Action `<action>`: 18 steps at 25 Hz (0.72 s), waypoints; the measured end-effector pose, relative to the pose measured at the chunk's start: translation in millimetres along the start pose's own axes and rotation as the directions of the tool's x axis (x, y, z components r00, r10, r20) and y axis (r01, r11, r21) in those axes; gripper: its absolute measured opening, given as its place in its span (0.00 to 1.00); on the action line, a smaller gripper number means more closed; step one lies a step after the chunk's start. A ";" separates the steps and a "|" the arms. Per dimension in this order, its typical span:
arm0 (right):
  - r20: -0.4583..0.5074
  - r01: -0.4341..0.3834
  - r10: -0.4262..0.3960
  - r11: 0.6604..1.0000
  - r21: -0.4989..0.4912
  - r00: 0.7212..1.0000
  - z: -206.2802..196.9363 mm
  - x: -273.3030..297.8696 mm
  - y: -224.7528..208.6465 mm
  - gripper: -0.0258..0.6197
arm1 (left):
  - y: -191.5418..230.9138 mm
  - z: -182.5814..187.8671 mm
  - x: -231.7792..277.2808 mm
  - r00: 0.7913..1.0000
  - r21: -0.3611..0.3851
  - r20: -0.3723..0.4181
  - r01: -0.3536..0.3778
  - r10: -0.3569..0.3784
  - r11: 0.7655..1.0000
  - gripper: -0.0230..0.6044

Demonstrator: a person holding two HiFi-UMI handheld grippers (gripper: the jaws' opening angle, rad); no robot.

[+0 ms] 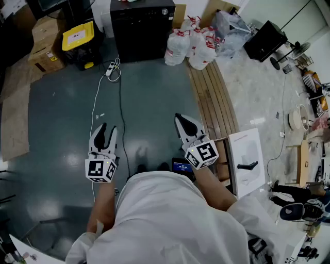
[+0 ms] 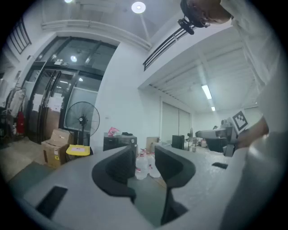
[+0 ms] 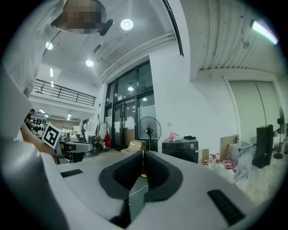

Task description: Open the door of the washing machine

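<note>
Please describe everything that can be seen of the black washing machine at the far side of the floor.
The washing machine is a black, box-shaped unit that stands upright on the grey floor, far ahead of the person. Its front looks flat, and no open door shows. A round silver knob sits at one upper corner of the front. A pink thing and a dark thing lie on its top. Large water bottles stand close beside it.

Water jugs [image 1: 192, 45] just right of washing machine [image 1: 142, 31]

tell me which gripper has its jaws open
The left gripper: its jaws stand apart with nothing between, while the right gripper has them shut together.
</note>
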State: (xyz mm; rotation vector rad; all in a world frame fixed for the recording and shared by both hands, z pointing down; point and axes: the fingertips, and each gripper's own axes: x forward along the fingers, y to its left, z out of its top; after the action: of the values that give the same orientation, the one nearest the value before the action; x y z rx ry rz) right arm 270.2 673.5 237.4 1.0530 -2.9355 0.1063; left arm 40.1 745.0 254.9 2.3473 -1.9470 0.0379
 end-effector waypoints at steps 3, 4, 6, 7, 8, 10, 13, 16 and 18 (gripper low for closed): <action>0.037 -0.011 0.012 1.000 -0.023 0.999 22.8 -8.6 -8.7 0.09 | -10.0 17.0 -1.1 1.000 -0.006 0.030 -0.009 0.009 1.000 0.30; 0.048 -0.014 0.015 0.999 -0.034 0.999 27.8 -9.4 -12.7 0.09 | -11.9 20.3 0.4 0.999 -0.002 0.035 -0.011 0.011 1.000 0.30; 0.059 -0.013 0.016 0.999 -0.045 0.998 31.0 -11.3 -23.5 0.09 | -16.0 19.8 3.4 0.999 -0.002 0.034 -0.021 0.021 1.000 0.29; 0.063 -0.008 0.011 0.999 -0.047 0.998 30.8 -14.5 -29.5 0.09 | -19.6 16.7 3.7 0.999 -0.003 0.029 -0.028 0.028 1.000 0.29; 0.067 -0.001 0.004 0.999 -0.048 0.998 29.6 -19.7 -35.1 0.09 | -24.4 12.7 3.5 0.999 -0.001 0.021 -0.032 0.032 0.999 0.29; 0.063 0.013 -0.011 0.999 -0.037 0.998 23.0 -33.6 -44.3 0.09 | -35.9 4.5 2.3 0.999 0.001 0.002 -0.032 0.032 0.999 0.28; 0.044 0.031 -0.031 0.999 -0.007 0.999 10.4 -50.6 -54.3 0.09 | -47.2 1.5 2.5 1.000 -0.017 -0.006 -0.029 0.029 0.999 0.28; 0.041 0.044 -0.044 0.999 0.006 0.998 5.9 -59.1 -59.7 0.09 | -50.9 2.8 3.4 1.000 -0.050 -0.002 -0.031 0.031 0.998 0.28; 0.062 0.041 -0.041 0.999 0.005 0.997 7.7 -63.3 -60.7 0.09 | -55.3 3.6 2.9 0.999 -0.045 -0.004 -0.032 0.032 0.998 0.28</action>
State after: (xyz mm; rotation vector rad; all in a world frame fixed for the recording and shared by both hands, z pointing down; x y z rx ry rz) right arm 357.7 666.3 230.4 1.1364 -2.9678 0.0799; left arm 94.8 751.9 248.5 2.2863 -1.9623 0.0002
